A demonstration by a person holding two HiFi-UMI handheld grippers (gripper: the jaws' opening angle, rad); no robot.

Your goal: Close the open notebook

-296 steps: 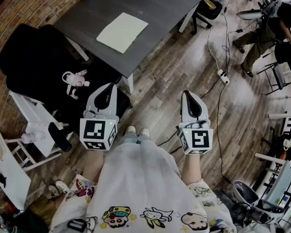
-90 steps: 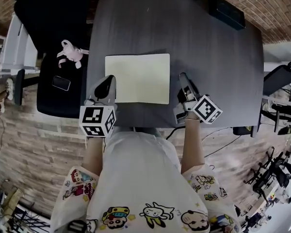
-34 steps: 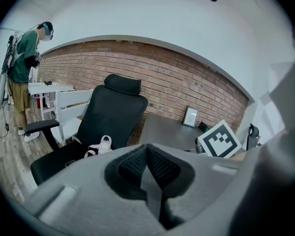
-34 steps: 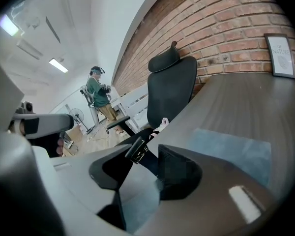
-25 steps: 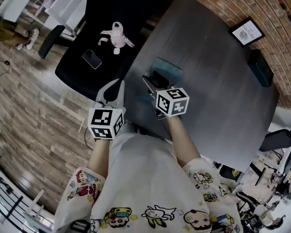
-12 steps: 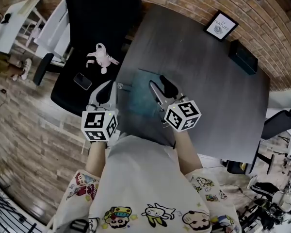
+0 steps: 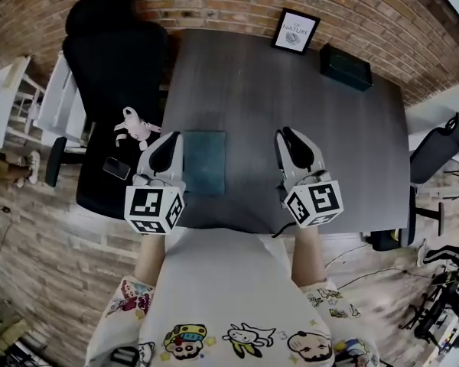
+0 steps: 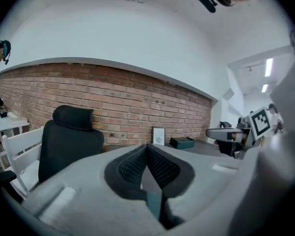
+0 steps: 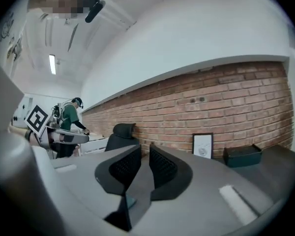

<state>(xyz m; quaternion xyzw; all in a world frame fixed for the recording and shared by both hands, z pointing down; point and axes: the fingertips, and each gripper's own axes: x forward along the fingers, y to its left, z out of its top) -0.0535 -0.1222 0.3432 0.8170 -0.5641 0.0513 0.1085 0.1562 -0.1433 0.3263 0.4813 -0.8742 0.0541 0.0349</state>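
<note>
The notebook (image 7: 204,161) lies closed, teal cover up, near the front left of the dark grey table (image 7: 291,90). My left gripper (image 7: 169,145) hangs just left of it, above the table's left edge. Its jaws point level at the brick wall and its pads (image 8: 137,165) meet at the tips with nothing between them. Well to the right of the notebook my right gripper (image 7: 291,142) is held over bare tabletop. Its jaws (image 9: 144,154) are closing, with a narrow gap left and nothing in it. Neither gripper touches the notebook.
A black office chair (image 7: 111,52) stands left of the table with a pink plush toy (image 7: 138,127) and a phone (image 7: 116,168) on its seat. A framed picture (image 7: 294,30) and a black box (image 7: 346,66) sit at the table's far edge. Another chair (image 7: 437,147) stands right.
The right gripper has left the closed notebook, swung right and risen, and its jaws have narrowed. The left gripper has risen too. The head view has turned square to the table.
</note>
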